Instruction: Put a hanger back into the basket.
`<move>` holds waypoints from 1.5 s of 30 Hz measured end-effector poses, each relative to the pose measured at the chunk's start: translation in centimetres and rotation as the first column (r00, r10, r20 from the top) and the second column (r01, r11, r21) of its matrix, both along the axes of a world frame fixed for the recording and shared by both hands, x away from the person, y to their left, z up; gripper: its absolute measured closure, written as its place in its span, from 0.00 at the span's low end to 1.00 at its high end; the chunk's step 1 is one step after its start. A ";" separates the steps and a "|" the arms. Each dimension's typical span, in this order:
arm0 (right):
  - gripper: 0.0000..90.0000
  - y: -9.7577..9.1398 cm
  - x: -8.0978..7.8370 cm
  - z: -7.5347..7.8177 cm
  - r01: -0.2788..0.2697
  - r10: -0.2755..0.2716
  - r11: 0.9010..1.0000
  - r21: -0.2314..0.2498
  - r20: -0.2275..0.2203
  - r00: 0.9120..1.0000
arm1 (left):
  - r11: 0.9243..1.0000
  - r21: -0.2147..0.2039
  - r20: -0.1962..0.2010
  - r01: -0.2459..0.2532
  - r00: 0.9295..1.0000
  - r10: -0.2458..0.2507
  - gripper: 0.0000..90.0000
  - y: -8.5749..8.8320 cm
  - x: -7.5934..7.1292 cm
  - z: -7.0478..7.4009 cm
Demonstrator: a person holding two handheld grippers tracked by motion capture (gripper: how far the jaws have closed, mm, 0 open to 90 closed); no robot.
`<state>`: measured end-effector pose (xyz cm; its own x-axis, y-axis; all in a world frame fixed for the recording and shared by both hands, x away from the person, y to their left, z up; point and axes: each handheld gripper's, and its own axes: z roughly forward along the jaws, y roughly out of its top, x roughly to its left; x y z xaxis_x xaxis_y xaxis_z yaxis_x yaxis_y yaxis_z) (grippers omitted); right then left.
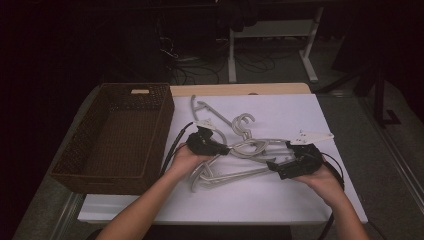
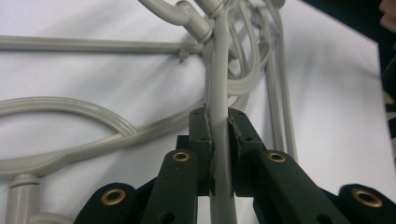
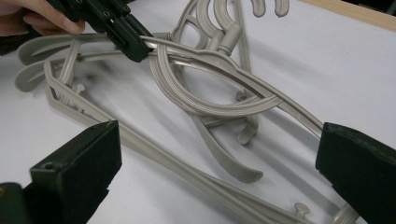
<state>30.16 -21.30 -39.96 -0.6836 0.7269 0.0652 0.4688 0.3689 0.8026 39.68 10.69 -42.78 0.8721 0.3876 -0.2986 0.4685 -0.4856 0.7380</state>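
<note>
A tangle of grey plastic hangers (image 1: 245,150) lies on the white-covered table (image 1: 280,200). My left gripper (image 1: 225,149) is shut on the thin arm of one hanger (image 2: 219,84), and the bar runs straight up between its pads (image 2: 201,135). The right gripper view shows this left gripper (image 3: 135,44) clamped on the hanger arm at the top left. My right gripper (image 1: 276,169) sits at the right side of the pile. Its jaws stand wide open (image 3: 219,133), with hanger bars (image 3: 210,93) on the cloth between them, untouched.
An empty brown wicker basket (image 1: 162,135) stands on the table's left side. One more hanger (image 1: 210,112) lies apart at the back, near the table's wooden far edge (image 1: 240,89). A white desk frame (image 1: 232,55) and cables stand on the dark floor beyond.
</note>
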 end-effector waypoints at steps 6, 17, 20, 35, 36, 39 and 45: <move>0.00 0.0 0.0 0.0 0.002 -0.002 1.000 -0.001 -0.001 1.000 | 0.999 -0.046 -0.014 0.005 1.000 -0.006 0.91 0.4 0.1 0.4; 0.00 0.1 0.0 -0.1 0.000 0.000 1.000 -0.004 -0.004 1.000 | 1.000 -0.016 0.075 0.006 0.997 -0.004 0.92 0.5 -0.7 2.8; 0.00 0.1 -0.1 0.0 0.000 0.000 1.000 -0.001 0.000 1.000 | 1.000 -0.009 0.105 -0.001 0.994 0.002 0.92 0.7 -1.0 4.2; 0.00 0.1 -1.0 0.4 -0.006 0.006 1.000 0.019 0.015 1.000 | 0.991 -0.028 0.166 -0.133 0.977 0.136 0.92 5.3 -0.5 11.6; 0.00 0.1 -1.2 0.1 -0.010 0.010 1.000 0.018 0.013 1.000 | 0.990 -0.031 0.164 -0.139 0.976 0.142 0.92 5.8 -0.5 12.0; 0.00 -0.1 -1.5 -0.6 -0.016 0.016 1.000 0.011 -0.002 1.000 | 0.986 -0.026 0.156 -0.164 0.974 0.166 0.92 7.2 -0.7 13.0; 0.00 -0.3 -1.5 -1.0 -0.009 0.009 1.000 0.013 -0.006 1.000 | 0.974 -0.034 0.198 -0.222 0.954 0.225 0.92 10.8 -1.5 15.6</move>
